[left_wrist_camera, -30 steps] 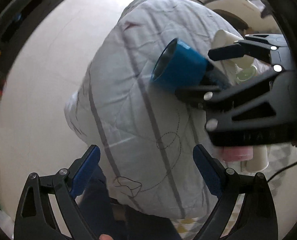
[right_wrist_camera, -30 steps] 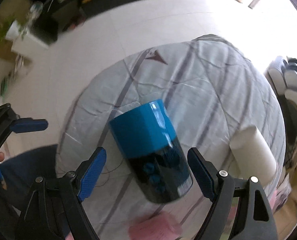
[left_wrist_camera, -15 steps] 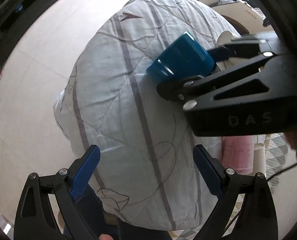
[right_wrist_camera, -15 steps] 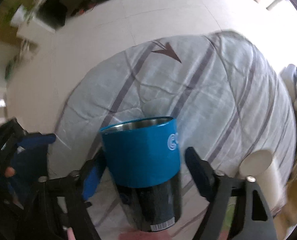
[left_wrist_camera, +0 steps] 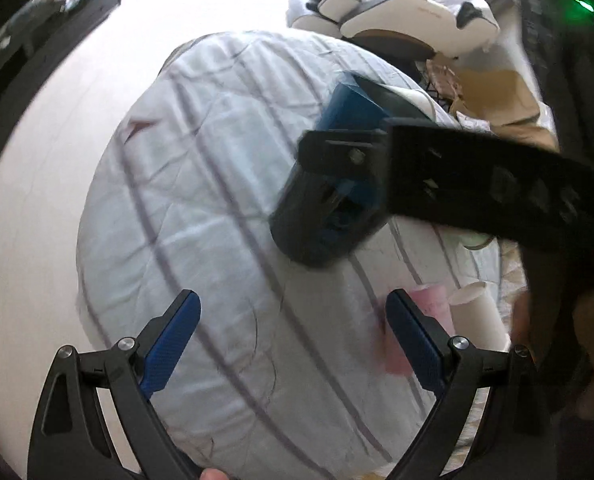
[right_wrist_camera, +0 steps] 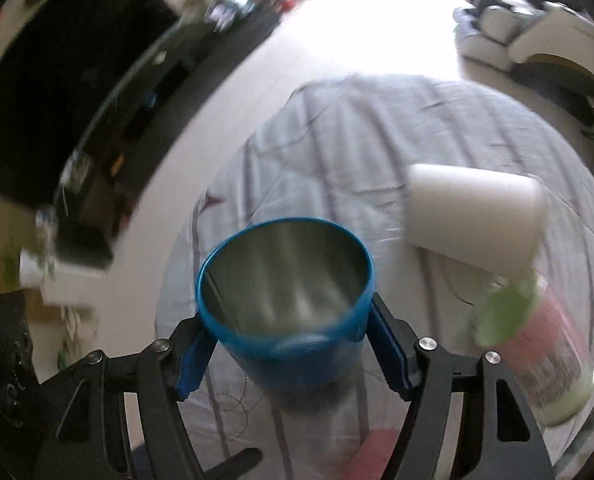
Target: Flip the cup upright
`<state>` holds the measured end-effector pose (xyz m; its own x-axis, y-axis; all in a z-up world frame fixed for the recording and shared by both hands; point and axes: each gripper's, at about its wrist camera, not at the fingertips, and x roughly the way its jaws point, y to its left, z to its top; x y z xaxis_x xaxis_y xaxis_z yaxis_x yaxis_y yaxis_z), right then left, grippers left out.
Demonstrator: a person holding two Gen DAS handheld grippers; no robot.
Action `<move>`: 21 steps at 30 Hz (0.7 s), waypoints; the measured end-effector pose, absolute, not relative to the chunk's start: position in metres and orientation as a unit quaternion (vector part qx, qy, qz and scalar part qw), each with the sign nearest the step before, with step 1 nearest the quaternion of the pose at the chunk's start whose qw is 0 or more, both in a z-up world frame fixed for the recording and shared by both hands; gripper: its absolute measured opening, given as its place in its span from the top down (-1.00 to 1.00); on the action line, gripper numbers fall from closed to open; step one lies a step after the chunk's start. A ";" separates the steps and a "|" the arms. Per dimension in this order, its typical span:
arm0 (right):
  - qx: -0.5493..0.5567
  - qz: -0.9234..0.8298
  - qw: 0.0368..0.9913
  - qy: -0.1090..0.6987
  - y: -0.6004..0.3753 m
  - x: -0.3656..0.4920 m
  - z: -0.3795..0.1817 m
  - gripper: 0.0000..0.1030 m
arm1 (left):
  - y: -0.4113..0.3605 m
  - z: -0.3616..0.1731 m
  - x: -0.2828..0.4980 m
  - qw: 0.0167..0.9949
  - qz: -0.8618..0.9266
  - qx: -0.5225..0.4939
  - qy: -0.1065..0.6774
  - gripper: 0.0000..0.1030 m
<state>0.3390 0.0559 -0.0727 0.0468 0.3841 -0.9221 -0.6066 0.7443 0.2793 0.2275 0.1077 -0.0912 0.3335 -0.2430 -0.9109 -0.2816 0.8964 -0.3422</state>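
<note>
1. Our right gripper [right_wrist_camera: 293, 354] pinches the blue cup [right_wrist_camera: 287, 300] between its fingers, mouth facing the camera.
2. Our left gripper [left_wrist_camera: 293, 346] has its fingers spread over the quilt [left_wrist_camera: 217, 220], cup beyond them.

Cup [right_wrist_camera: 285, 304] between right claw [right_wrist_camera: 293, 344] fingers, above quilt [right_wrist_camera: 377, 140]; white cup [right_wrist_camera: 473, 220] to right.

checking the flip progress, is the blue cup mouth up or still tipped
Mouth up, roughly: the blue cup shows its open rim and bare steel inside to the right wrist camera, clamped in the right gripper. Not yet set down.
</note>
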 end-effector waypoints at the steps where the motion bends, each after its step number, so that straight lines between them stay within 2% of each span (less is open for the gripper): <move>1: -0.088 0.335 0.728 0.592 0.050 0.339 -0.071 -0.37 | 0.104 -0.093 0.233 0.786 0.011 -0.216 0.579 -0.85; 7: -0.042 0.297 0.753 0.586 0.019 0.327 -0.093 -0.37 | 0.092 -0.107 0.245 0.779 0.007 -0.182 0.600 -0.85; 14: -0.025 0.275 0.782 0.558 0.020 0.330 -0.078 -0.37 | 0.099 -0.109 0.244 0.781 0.006 -0.162 0.604 -0.85; 21: -0.012 0.260 0.780 0.569 0.035 0.341 -0.081 -0.37 | 0.119 -0.108 0.252 0.782 0.001 -0.153 0.604 -0.85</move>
<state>0.3414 0.0351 -0.0810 0.2184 0.3921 -0.8936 -0.4192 0.8647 0.2769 0.2522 0.1191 -0.1083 0.2695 -0.1827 -0.9455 -0.1871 0.9532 -0.2376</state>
